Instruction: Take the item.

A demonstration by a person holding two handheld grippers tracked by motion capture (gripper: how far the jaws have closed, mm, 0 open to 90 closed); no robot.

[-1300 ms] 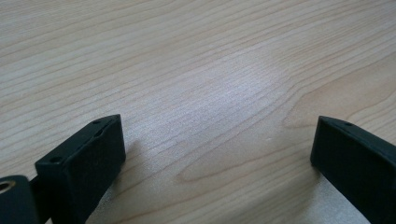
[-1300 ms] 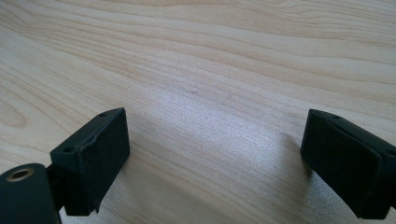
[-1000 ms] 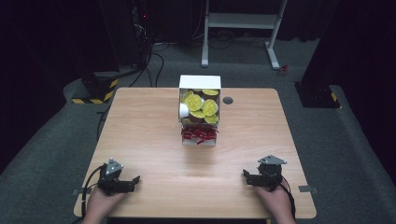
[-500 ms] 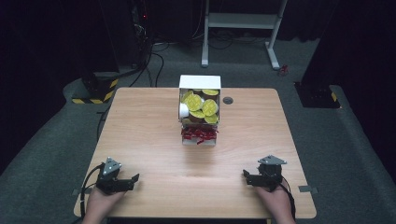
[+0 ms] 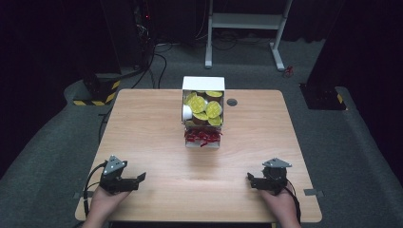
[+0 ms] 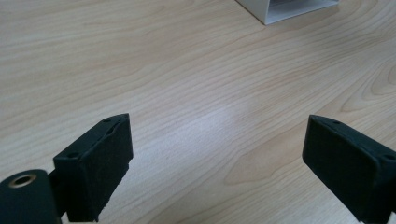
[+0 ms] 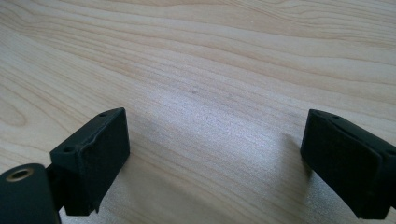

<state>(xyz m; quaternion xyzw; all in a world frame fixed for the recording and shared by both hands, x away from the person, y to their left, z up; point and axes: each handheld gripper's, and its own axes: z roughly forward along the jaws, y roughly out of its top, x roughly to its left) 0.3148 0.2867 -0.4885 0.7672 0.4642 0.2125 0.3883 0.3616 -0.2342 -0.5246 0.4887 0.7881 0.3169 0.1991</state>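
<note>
Nothing has moved: both grippers stay parked at the near table edge.
Left gripper and right gripper jaws gape empty; white box untouched, work unstarted.

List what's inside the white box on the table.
The white box has two sections: the far one holds yellow-lidded pods and one white pod on its side; the near one holds red packets. Anything under the top layers is covered.
</note>
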